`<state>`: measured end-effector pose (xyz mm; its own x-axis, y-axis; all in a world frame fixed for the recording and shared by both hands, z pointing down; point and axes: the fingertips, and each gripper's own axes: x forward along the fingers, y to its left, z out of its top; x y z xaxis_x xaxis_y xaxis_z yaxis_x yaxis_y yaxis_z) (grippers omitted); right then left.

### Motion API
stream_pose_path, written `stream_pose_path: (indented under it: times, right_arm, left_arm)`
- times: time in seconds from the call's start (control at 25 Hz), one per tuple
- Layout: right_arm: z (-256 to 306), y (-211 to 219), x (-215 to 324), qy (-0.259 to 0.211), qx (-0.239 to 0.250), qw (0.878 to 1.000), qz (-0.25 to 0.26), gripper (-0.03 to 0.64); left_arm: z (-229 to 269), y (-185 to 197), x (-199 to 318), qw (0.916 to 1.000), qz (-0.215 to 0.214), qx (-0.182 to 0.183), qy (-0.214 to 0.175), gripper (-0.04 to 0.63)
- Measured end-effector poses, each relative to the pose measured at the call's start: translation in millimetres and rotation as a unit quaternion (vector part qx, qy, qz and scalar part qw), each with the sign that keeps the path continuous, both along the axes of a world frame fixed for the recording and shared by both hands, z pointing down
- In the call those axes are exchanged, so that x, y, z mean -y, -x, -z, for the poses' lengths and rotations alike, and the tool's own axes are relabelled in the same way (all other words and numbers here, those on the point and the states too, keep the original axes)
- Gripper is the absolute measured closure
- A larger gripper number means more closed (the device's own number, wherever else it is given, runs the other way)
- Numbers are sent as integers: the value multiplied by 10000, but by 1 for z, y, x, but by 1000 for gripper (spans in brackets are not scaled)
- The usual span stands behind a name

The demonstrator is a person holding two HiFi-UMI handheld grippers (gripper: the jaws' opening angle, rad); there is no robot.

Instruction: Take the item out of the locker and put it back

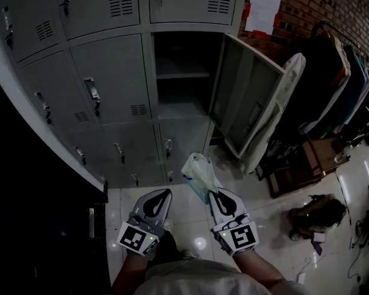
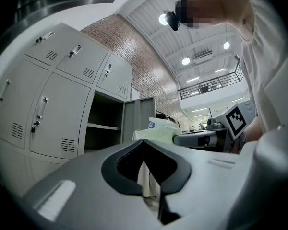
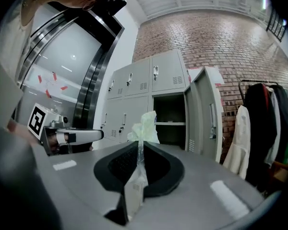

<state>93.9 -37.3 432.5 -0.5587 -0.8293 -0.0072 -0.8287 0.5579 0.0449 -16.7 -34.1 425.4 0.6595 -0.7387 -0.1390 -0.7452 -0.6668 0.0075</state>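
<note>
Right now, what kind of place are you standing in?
Probably a locker or changing area in a big hall: a bank of grey metal lockers, one with its door open, a rack of hanging clothes beside them, and a brick wall behind.

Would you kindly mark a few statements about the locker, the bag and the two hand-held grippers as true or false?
1. The right hand-held gripper is shut on the plastic bag. True.
2. The locker door is closed. False: it stands swung open.
3. The plastic bag lies on the locker shelf. False: it is outside the locker, pinched in the right hand-held gripper.
4. The left hand-held gripper holds nothing. True: its jaws are together with nothing gripped.
</note>
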Motion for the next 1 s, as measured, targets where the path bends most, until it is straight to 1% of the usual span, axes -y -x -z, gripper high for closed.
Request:
stream_pose_path:
  times: [0.08, 0.2, 0.32, 0.44, 0.56, 0.84, 1.0]
  right_arm:
    - [-1, -1, -16, 74, 36, 10000, 51, 600]
    - [8, 3, -31, 19, 134, 9998, 150, 600]
    - [15, 4, -36, 28, 283, 9994, 199, 600]
    - [18, 3, -33, 110, 461, 9987, 173, 600]
    - [22, 5, -32, 75, 424, 9990, 134, 600]
    - [28, 20, -26, -3, 398, 9991, 158, 600]
    - [27, 25, -22, -11, 349, 9992, 190, 600]
  left_arm:
    - [3, 1, -17, 9999, 89, -47, -12, 626]
    - [10, 7, -32, 9996, 260, -98, -9, 626]
    - [19, 9, -39, 9995, 293, -12, -101, 626]
    - [28, 12, -38, 9995, 267, -22, -172, 626]
    - [33, 15, -37, 9995, 230, -46, -201, 626]
    - [37, 18, -31, 9996, 81, 21, -255, 626]
    - [39, 22, -23, 9994, 146, -10, -299, 626]
